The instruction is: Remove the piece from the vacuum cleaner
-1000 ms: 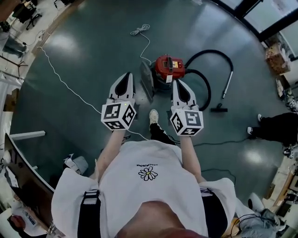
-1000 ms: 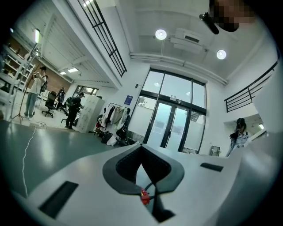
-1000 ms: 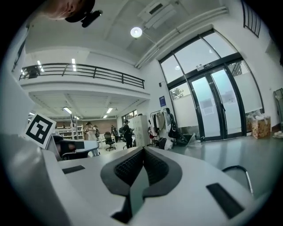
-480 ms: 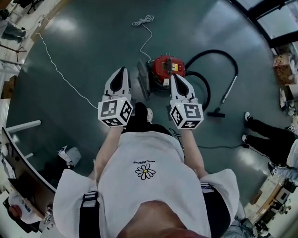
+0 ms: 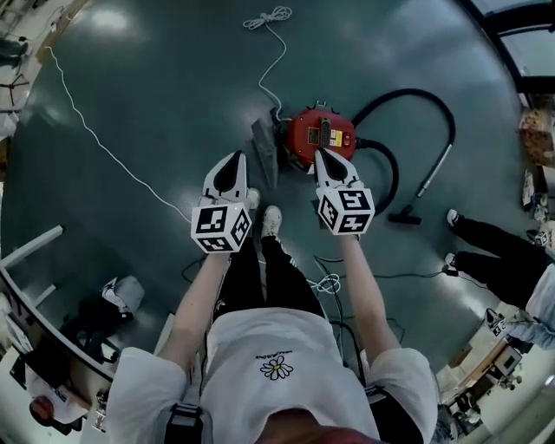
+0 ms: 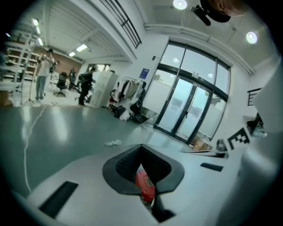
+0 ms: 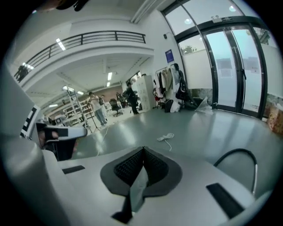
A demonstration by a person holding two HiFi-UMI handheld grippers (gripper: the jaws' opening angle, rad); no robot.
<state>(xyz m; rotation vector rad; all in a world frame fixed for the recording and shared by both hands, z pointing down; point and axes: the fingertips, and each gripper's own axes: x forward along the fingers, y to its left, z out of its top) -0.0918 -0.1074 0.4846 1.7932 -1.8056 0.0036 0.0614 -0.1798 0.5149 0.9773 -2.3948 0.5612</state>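
The red vacuum cleaner (image 5: 319, 136) stands on the dark floor, with a grey flat piece (image 5: 264, 149) leaning at its left side. Its black hose (image 5: 416, 95) loops right to a wand and floor nozzle (image 5: 404, 214). My left gripper (image 5: 232, 163) is shut and empty, held over the floor just short of the grey piece. My right gripper (image 5: 323, 157) is shut and empty too, its tip over the vacuum's near edge. In the left gripper view the closed jaws (image 6: 141, 146) frame a sliver of the red vacuum (image 6: 145, 185). The right gripper view shows closed jaws (image 7: 143, 150) and the hose (image 7: 241, 159).
A white power cord (image 5: 269, 17) lies coiled beyond the vacuum, and a long white cable (image 5: 113, 156) crosses the floor at the left. My own feet (image 5: 270, 221) stand just before the vacuum. Another person's legs (image 5: 486, 243) are at the right. Loose cables (image 5: 328, 284) lie underfoot.
I have stepped nearer the vacuum, so both grippers now reach its near side. Both stayed shut and empty.
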